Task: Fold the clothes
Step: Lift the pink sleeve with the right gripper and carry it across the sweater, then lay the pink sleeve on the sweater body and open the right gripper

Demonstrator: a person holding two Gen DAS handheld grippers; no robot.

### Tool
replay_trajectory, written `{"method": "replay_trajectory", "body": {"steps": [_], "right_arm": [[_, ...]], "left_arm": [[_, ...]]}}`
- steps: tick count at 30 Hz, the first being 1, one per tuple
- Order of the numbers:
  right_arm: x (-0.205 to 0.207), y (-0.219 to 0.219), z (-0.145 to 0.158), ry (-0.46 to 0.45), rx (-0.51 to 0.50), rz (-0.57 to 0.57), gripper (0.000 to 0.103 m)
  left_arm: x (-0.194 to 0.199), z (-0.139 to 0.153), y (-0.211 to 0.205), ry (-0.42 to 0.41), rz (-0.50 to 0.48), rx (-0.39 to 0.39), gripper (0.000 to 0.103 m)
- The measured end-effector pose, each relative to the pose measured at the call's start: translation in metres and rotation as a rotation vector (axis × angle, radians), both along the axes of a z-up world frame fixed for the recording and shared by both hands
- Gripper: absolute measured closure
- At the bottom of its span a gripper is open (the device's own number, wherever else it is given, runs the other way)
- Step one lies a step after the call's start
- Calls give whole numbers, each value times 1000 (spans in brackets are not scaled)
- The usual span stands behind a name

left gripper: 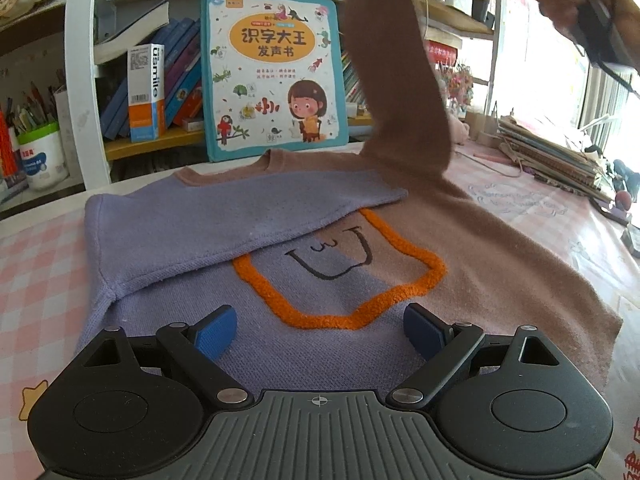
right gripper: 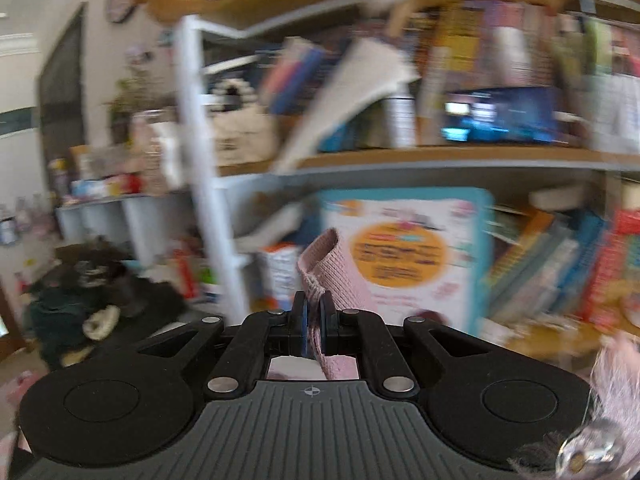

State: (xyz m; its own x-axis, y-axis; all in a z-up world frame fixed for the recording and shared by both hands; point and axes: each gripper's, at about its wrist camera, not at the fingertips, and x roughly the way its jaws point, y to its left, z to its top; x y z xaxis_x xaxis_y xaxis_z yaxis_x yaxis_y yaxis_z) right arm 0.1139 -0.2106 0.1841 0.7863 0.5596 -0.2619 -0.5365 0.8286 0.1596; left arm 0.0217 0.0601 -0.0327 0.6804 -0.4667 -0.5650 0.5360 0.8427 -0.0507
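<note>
Plainly soft and light, the lilac-and-brown knitted sweater with the fuzzy orange outline (left gripper: pixel 280 264) lies flat on the pink-checked desk (left gripper: pixel 36 280), its lilac sleeve already folded across the chest. The right claw (right gripper: pixel 314 320) is clenched on the ribbed cuff of the brown sleeve (left gripper: pixel 400 80), which hangs limp and stretchy from above. The left claw (left gripper: pixel 320 332) hovers released over the hem. Cuffs, hems and seams look the surest holds; loose knit would sag.
</note>
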Motion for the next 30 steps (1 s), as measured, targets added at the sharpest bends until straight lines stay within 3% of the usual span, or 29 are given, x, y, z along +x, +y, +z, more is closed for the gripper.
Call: {"method": "replay_trajectory", "body": {"steps": [6, 11, 24, 27, 29, 30], "right_arm": [[16, 74, -9, 13, -13, 160, 98], [33, 121, -38, 57, -88, 217, 98], [61, 159, -109, 212, -114, 242, 97], [62, 164, -117, 229, -111, 256, 93], [61, 164, -118, 227, -107, 263, 75], [60, 163, -118, 223, -104, 263, 74]], "left_arm": [[-2, 0, 0, -7, -1, 3, 10], [-2, 0, -1, -11, -2, 5, 10], [0, -3, 3, -1, -6, -2, 10], [0, -4, 5, 1, -6, -5, 10], [0, -5, 6, 3, -6, -5, 10], [0, -5, 6, 3, -6, -5, 10]]}}
